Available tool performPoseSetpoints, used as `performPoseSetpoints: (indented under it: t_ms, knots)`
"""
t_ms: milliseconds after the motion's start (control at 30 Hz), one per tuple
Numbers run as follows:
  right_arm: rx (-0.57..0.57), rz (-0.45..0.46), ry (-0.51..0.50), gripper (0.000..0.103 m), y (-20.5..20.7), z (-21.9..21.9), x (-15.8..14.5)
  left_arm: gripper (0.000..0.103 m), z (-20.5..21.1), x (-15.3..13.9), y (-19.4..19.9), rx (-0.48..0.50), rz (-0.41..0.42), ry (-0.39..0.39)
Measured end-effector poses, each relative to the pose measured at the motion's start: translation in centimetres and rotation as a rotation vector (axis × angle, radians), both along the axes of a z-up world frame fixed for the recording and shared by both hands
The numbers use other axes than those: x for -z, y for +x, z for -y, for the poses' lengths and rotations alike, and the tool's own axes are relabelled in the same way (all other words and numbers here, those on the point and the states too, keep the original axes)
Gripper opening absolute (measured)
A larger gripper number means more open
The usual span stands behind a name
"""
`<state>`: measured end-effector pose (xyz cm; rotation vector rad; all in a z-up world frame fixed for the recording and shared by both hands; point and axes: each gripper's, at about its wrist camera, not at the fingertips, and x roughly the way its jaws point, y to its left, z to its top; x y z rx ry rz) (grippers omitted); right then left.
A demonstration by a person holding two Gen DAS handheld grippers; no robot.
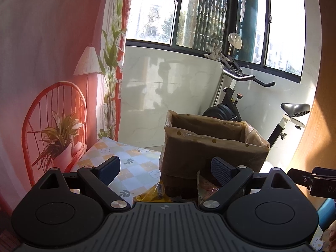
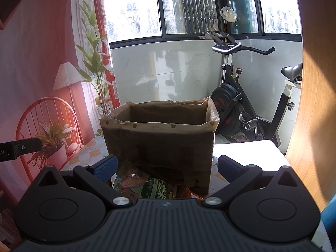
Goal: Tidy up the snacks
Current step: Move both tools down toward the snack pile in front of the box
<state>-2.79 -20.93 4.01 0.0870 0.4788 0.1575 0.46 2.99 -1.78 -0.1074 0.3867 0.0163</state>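
right now both grippers, left [image 1: 164, 169] and right [image 2: 167, 167], hang wide open w/ nothing held. the snacks [image 2: 151, 185] lie on the table just under the right one's fingers, in front of the box [image 2: 159, 134]. right looks nearer and more centred, so prob a short dip down, then lift fwd into the box.

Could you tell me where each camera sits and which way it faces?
Left wrist: on the left gripper, facing the brown box and window; its open fingers show, plus the right gripper's edge.
Right wrist: on the right gripper, facing the same box squarely, green snack packet below; open fingers show.
Shared: box, exercise bike, red chair.
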Motion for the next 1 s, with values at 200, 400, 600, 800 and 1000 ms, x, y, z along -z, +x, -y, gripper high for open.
performPoseSetpoints:
  t_ms: [200, 400, 600, 800, 1000]
  knots:
    - [-0.012, -0.021, 0.055, 0.103, 0.7, 0.9, 1.7, 0.096, -1.5, 0.9, -0.1, -0.074, 0.022, -0.011]
    - [-0.036, 0.000, 0.089, 0.103, 1.1, 1.2, 2.6, 0.096, -2.0, 1.5, 0.5, -0.093, 0.007, -0.015]
    - [-0.056, -0.026, 0.044, 0.103, 1.9, 0.7, 3.7, 0.095, -1.2, 3.1, 0.3, -0.009, 0.061, -0.019]
    - [-0.042, -0.074, 0.038, 0.103, 2.5, 1.6, 6.7, 0.091, 0.1, 7.2, 1.8, 0.118, -0.040, 0.067]
    - [0.039, -0.033, -0.090, 0.103, 2.6, 3.2, 8.5, 0.086, -0.1, 10.0, 3.6, 0.237, -0.149, 0.052]
